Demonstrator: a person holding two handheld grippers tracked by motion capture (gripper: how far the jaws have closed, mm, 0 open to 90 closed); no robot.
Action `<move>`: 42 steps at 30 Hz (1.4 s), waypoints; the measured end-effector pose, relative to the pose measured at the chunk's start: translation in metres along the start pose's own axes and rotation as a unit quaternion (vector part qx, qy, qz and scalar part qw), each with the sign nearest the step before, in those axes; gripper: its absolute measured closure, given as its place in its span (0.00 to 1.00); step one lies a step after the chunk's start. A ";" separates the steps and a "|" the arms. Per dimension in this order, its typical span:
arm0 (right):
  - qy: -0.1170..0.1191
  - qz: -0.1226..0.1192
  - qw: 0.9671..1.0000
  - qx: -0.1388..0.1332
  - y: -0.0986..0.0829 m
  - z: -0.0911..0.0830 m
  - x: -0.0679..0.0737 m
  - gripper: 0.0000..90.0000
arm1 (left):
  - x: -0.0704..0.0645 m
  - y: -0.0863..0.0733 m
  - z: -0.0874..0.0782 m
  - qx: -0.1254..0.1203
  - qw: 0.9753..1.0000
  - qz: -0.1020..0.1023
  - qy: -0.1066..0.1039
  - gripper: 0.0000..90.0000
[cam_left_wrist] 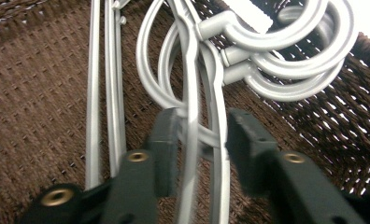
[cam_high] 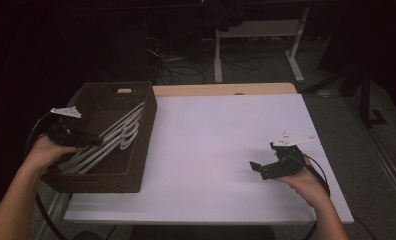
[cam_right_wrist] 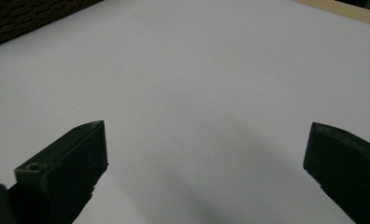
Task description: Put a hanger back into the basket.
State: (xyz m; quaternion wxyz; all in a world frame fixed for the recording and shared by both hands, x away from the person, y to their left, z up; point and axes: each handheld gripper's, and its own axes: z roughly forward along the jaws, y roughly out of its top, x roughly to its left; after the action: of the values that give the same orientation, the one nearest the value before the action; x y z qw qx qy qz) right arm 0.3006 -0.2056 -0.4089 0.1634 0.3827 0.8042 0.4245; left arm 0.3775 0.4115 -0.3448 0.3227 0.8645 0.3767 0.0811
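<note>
A dark room surrounds my white table (cam_high: 226,150). From the high view, my left gripper (cam_high: 88,138) reaches into the brown woven basket (cam_high: 136,165), where the grey hangers (cam_high: 117,135) all lie; my right gripper (cam_high: 258,167) hovers over bare table. Nothing is out yet, I judge. In the left gripper view, my jaws straddle the hangers' (cam_left_wrist: 192,93) arms, not yet pressed tight. In the right gripper view, my jaws stand wide apart, empty.

The left gripper (cam_high: 86,138) reached into the brown basket (cam_high: 141,145) among grey hangers (cam_high: 117,135), while the right gripper (cam_high: 258,168) hovered over the white table (cam_high: 221,135).
</note>
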 end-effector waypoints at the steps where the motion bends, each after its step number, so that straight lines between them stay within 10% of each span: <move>1: 0.000 0.000 1.000 -0.001 0.000 0.000 0.000 0.00 | 0.000 0.000 -0.002 -0.006 1.000 -0.003 0.002 0.65; 8: 0.008 0.003 1.000 -0.008 0.005 -0.006 0.000 0.00 | -0.016 0.009 -0.013 -0.079 0.996 -0.018 -0.023 0.43; 17: 0.027 0.002 0.999 -0.023 0.017 -0.017 0.004 0.00 | -0.075 0.034 -0.008 -0.171 0.983 0.021 -0.057 0.26; 29: 0.046 -0.010 0.998 -0.038 0.033 -0.027 0.011 0.00 | -0.127 0.043 0.028 -0.185 0.977 0.059 -0.085 0.03; 42: 0.055 -0.025 0.997 -0.041 0.045 -0.027 0.015 0.00 | -0.133 0.039 0.039 -0.190 0.974 0.064 -0.107 0.00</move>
State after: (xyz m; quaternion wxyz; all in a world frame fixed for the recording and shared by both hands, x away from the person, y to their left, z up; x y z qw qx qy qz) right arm 0.2966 -0.1934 -0.3558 0.1454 0.3316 0.8029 0.4735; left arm 0.3220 0.2786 -0.3373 0.5140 0.8133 0.2612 0.0785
